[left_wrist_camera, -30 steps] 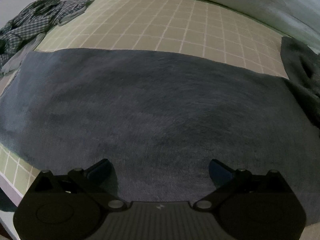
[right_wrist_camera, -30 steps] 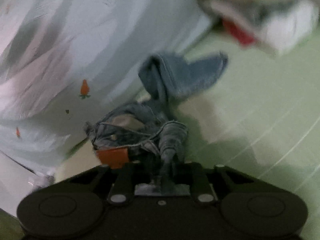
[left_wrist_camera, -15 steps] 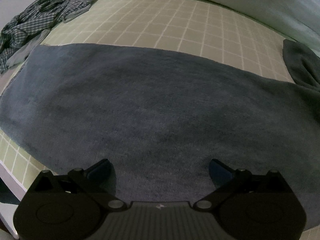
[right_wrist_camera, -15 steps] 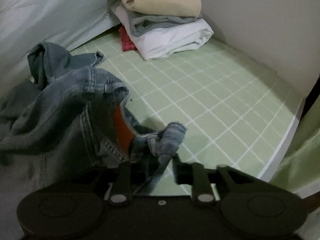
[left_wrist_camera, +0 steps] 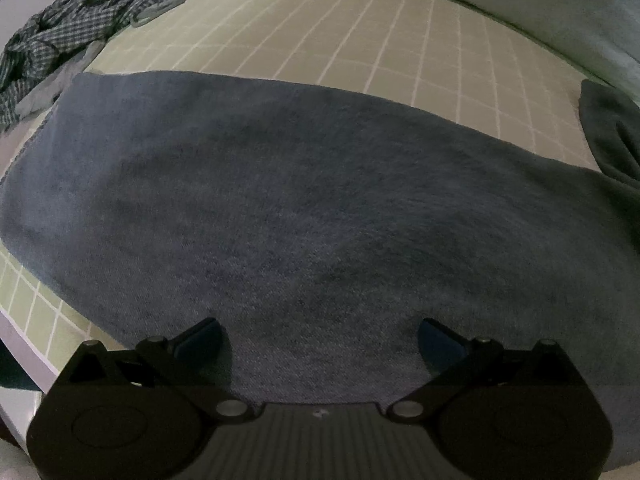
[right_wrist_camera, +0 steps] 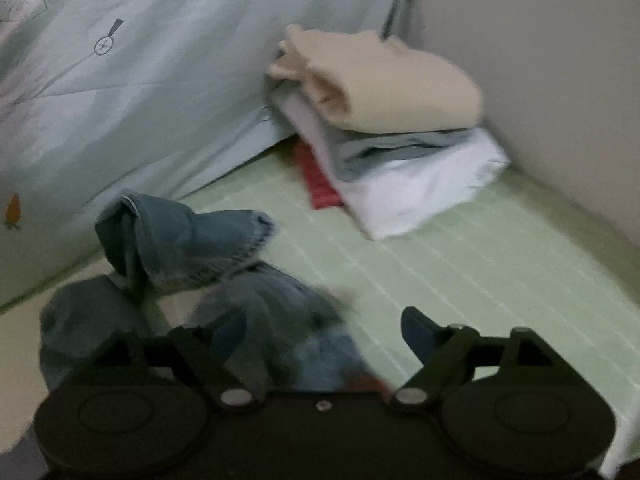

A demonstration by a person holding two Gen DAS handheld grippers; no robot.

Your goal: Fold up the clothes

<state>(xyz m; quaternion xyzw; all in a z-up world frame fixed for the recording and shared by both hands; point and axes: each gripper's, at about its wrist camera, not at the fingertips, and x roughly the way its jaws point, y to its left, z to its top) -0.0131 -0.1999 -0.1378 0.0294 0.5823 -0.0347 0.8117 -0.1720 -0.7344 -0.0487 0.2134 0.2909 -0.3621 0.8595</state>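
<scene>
While both grippers, left gripper [left_wrist_camera: 319,338] and right gripper [right_wrist_camera: 326,330], gape empty, jeans [left_wrist_camera: 304,208] cover green checked bedsheet [left_wrist_camera: 360,32].

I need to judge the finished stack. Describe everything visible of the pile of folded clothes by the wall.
The pile of folded clothes sits on the green grid-patterned sheet, in the corner between the beige wall and the pale blue quilt. A cream knit piece tops it, then grey-blue fabric, then a white piece; a red item pokes out underneath. The view is motion-blurred. No gripper touches it.
</scene>
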